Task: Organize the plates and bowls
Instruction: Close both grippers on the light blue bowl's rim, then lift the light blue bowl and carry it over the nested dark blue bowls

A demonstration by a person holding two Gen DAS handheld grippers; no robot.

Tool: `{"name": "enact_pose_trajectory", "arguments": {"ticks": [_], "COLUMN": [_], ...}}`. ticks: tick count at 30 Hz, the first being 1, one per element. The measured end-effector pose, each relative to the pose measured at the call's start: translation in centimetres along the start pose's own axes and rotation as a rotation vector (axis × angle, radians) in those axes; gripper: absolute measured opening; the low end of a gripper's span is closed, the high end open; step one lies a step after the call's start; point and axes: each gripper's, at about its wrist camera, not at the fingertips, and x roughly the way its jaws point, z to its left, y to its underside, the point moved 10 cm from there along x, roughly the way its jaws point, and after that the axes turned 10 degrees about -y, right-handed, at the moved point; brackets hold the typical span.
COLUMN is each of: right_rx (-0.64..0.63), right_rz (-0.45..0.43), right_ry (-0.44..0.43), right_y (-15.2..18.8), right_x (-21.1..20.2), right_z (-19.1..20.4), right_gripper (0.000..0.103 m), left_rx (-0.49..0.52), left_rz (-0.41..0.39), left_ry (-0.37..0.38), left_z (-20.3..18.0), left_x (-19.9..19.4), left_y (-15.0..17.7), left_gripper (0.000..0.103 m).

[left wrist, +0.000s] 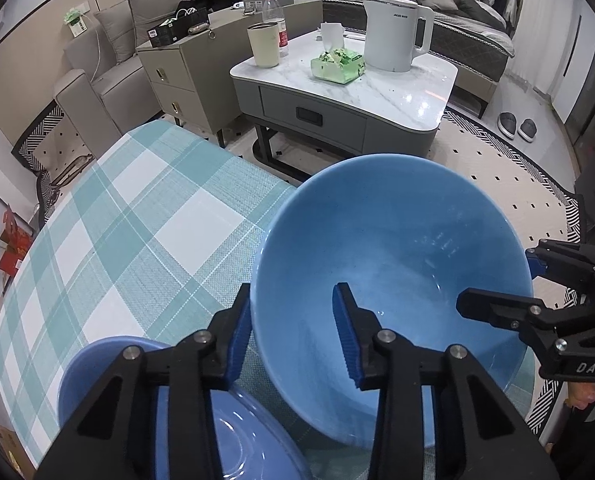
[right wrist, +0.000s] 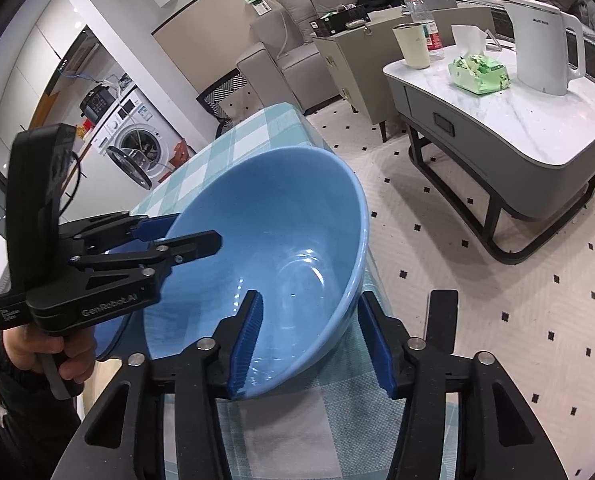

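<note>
Two sets of tongs straddle the tilted blue bowl [left wrist: 393, 280] over the tabletop [left wrist: 129, 216], left tongs [left wrist: 293, 332] and right tongs [right wrist: 311, 344] both spread (neither pinching), a second bowl [left wrist: 225, 432] at seven o'clock.

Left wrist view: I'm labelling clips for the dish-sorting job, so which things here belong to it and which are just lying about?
Part of the job:
large blue bowl, its rim between both grippers' fingers
blue plate on the checked table

Just lying about:
white kettle
tissue pack
cream tumbler
water bottle
slippers
</note>
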Motion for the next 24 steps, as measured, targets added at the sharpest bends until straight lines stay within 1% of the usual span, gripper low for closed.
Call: {"name": "enact_pose_trajectory", "arguments": {"ticks": [4,7,15,24], "right_rx": [0.014,0.014,0.03,0.033], "right_rz": [-0.005,-0.013,-0.024,-0.04], "right_ry": [0.002,0.007,0.019,0.023], "right_y": [-0.1,-0.2,-0.4,-0.4], "right_x": [-0.3,-0.6,-1.2,-1.8], "right_z": [-0.4,-0.4,-0.9,-0.9], "right_gripper": [0.044,0.043,0.034,0.026], "left_rx": [-0.008,-0.008,-0.016,-0.035], "left_rz": [-0.001,0.001,-0.017,-0.026], "left_ry": [0.006,0.006,0.01,0.0], "left_z": [0.0,0.0,-0.3,-0.1], "left_x": [-0.1,-0.1,-0.7,-1.1], "left_y": [0.2,0.4,0.1,0.1], "left_gripper": [0.037,0.037,0.037,0.037]}}
